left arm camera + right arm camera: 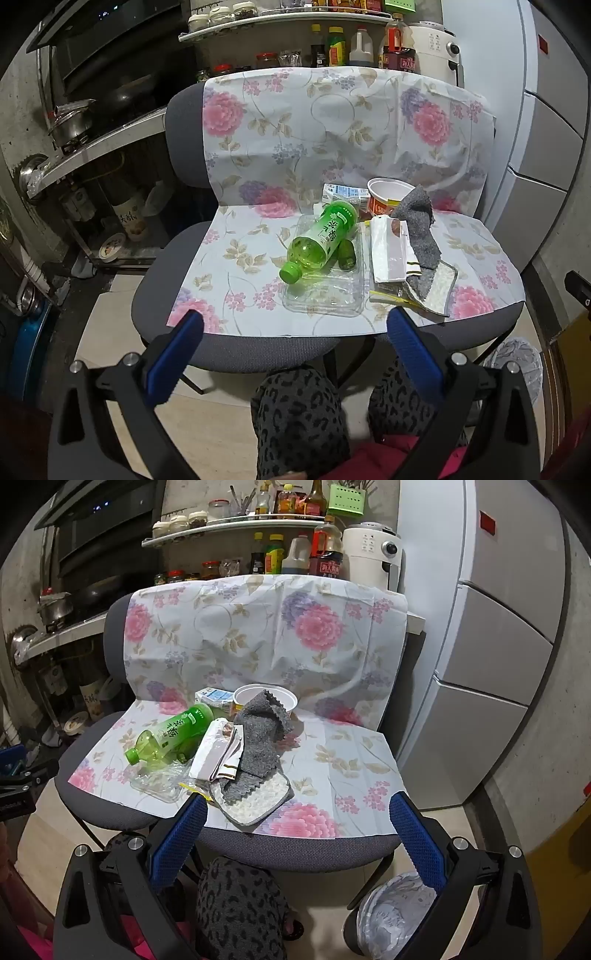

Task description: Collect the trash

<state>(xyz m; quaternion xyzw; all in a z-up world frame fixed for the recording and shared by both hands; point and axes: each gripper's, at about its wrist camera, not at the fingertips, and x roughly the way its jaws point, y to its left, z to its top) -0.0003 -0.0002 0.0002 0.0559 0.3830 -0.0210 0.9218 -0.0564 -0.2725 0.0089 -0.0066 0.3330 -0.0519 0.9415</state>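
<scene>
fingers short of green bottle

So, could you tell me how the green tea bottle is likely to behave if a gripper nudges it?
The green tea bottle lies on its side, so it would probably roll. It looks empty, so likely light. It rests on a clear plastic tray, which may slide or crackle underneath.

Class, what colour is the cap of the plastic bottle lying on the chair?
Green, matching the bottle; its cap shows best in the left wrist view.
</scene>
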